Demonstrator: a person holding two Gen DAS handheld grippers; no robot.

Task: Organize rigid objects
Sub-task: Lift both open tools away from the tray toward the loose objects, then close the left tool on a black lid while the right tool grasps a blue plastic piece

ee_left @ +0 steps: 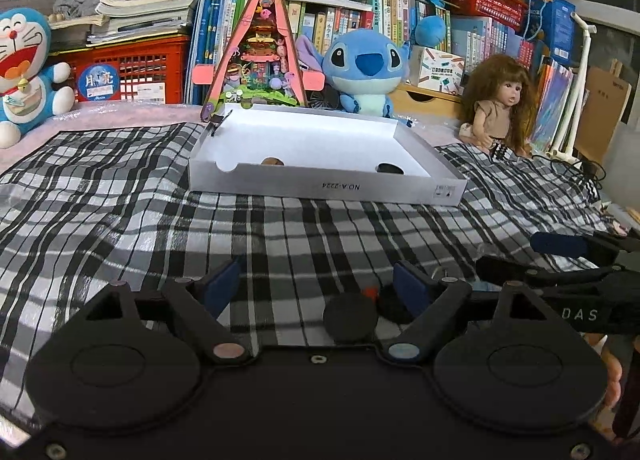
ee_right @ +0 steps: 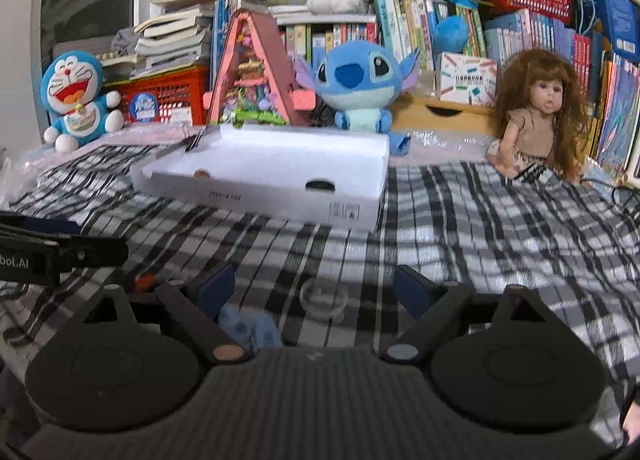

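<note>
Both spread and empty, the left gripper (ee_left: 316, 284) frames a flat black round disc (ee_left: 350, 318) while the right gripper (ee_right: 316, 286) frames a clear round dish (ee_right: 323, 297), the shallow white cardboard tray (ee_left: 320, 186) waiting at twelve o'clock on the black-and-white checked cloth (ee_left: 120, 220).

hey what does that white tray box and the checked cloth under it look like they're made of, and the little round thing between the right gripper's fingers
White tray box: likely matte cardboard, with thin folded walls, a cut notch and printed label.
Checked cloth: woven fabric, soft and wrinkled, slight sheen.
Little round thing: see-through, probably clear plastic or glass; too blurred to settle.
</note>
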